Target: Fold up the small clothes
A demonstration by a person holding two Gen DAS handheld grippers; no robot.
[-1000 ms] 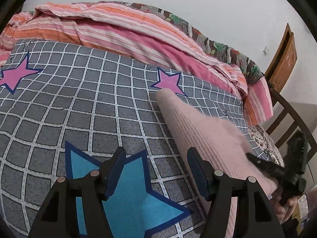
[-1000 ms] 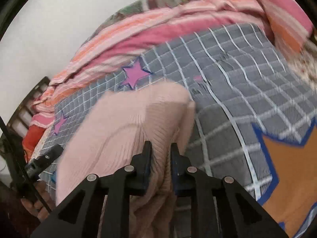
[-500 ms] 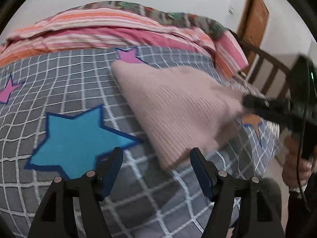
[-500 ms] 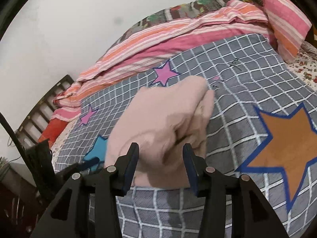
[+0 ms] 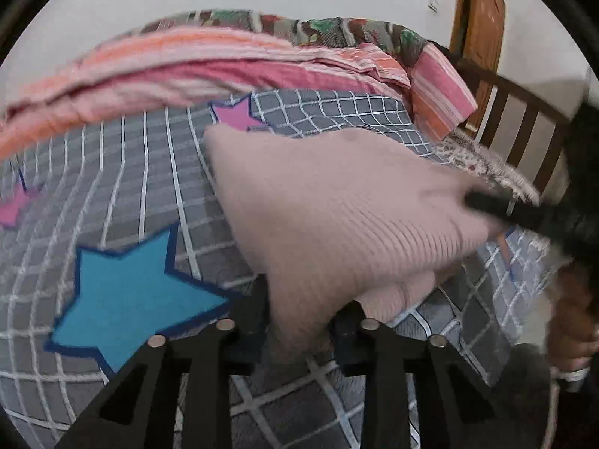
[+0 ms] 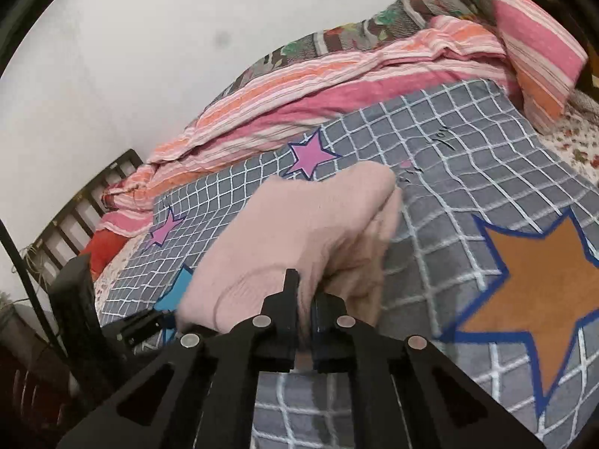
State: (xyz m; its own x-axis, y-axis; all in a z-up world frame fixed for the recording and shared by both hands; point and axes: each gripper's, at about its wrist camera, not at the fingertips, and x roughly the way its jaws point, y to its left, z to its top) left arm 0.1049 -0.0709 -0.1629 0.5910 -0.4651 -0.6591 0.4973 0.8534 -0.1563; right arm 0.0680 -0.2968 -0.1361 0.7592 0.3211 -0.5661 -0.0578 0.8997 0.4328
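Garment: one pale pink ribbed knit garment (image 5: 337, 209), folded over on itself, lying on the bed with its near edges lifted by both grippers.
Left gripper: black two-finger left gripper (image 5: 299, 318) closed down on the garment's near corner, cloth bunched between its jaws.
Right gripper: black two-finger right gripper (image 6: 305, 299) with jaws almost together, pinching a fold of the same pink knit; in the left wrist view its fingers meet the garment's right edge, blurred.
Bed cover: one grey quilt with a white grid (image 6: 468, 157) under the garment.
Stars, left view: one large blue star (image 5: 131, 292) just left of the garment, one purple star (image 5: 237, 116) touching its far corner, one more purple star at the left edge.
Stars, right view: one large orange star (image 6: 543, 280) right of the garment, two purple stars beyond it, a bit of the blue one.
Bedding: one pink-and-orange striped blanket (image 6: 318, 89) heaped along the far side of the quilt, against the wall.
Frame: dark wooden slatted bed rail (image 5: 524, 112) at the bed's end.
Door: one brown wooden door (image 5: 483, 18) behind the rail.
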